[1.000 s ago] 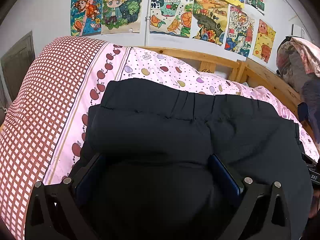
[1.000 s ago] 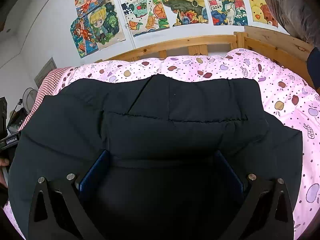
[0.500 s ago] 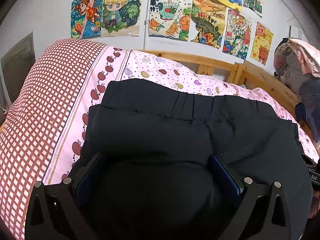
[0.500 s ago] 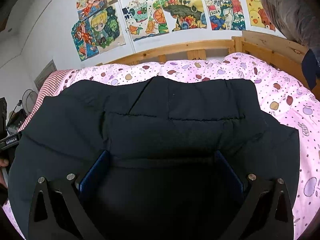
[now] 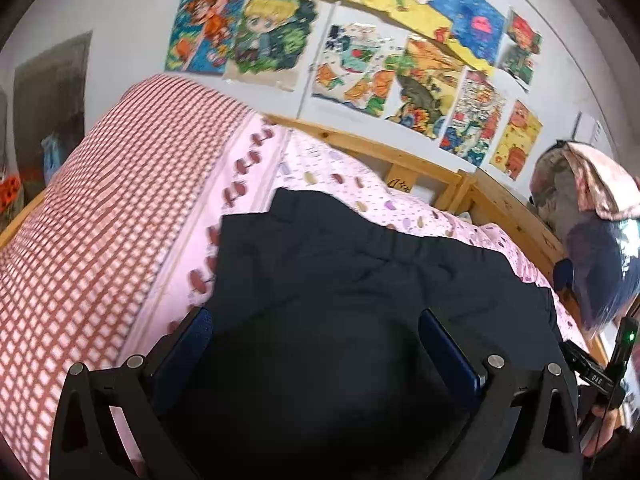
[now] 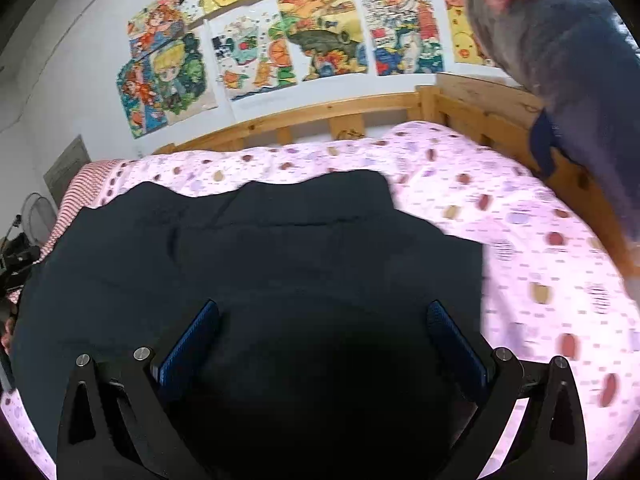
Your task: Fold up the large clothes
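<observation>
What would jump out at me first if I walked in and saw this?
A big black padded garment lies spread over the pink fruit-print bedspread, filling the middle of both views. Behind the wooden bed frame, a row of bright cartoon drawings covers the white wall. In the foreground, the blue-padded fingers of each tool stand wide apart over the dark cloth.

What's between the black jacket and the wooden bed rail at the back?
Only pink fruit-print bedding lies between the black jacket and the wooden bed rail; the right wrist view shows nothing else there.
</observation>
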A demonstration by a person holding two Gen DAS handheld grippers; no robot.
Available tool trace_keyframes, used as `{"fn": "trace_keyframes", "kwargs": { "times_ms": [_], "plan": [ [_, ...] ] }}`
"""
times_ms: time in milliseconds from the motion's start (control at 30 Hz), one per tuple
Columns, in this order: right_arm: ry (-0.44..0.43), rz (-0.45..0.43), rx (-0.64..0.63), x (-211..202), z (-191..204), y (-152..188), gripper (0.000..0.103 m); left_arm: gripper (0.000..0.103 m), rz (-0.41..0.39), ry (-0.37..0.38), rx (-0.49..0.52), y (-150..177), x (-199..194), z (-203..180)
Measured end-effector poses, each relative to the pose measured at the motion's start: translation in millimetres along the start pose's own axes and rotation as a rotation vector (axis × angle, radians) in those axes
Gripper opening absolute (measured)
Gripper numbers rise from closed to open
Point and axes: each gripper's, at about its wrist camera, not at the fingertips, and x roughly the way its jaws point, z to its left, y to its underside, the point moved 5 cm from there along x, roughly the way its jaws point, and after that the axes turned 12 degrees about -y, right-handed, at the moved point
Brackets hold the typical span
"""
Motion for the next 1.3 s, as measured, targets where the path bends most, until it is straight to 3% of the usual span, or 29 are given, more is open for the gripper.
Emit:
{"fn": "trace_keyframes", "kwargs": {
  "times_ms": [200,367,600,733,933,1133,1300],
  "plan": [
    [0.085,0.023,0.045,-16,-45,11,0.102,0.103,0.113,-0.014,-0.031,3,12,28],
    [0.018,0.039,0.176,-7,-75,22,0.102,0.103,0.228,0.022,-0.014,8,27,37],
    [-0.041,0.067,0.177,20,-78,37,0.102,0.103,0.382,0.147,-0.034,27,58,40],
    [-0.104,0.049,0.156,23,-69,47,0.102,0.103,0.380,0.211,-0.056,37,64,39],
    [-0.230,0.099,0.125,33,-52,53,0.102,0.103,0.378,0.270,-0.067,45,65,40],
    [-0.236,0.075,0.142,37,-52,58,0.102,0.103,0.327,0.295,-0.074,54,58,48],
    [-0.239,0.060,0.145,38,-56,61,0.102,0.103,0.344,0.283,-0.069,51,63,44]
  ]
}}
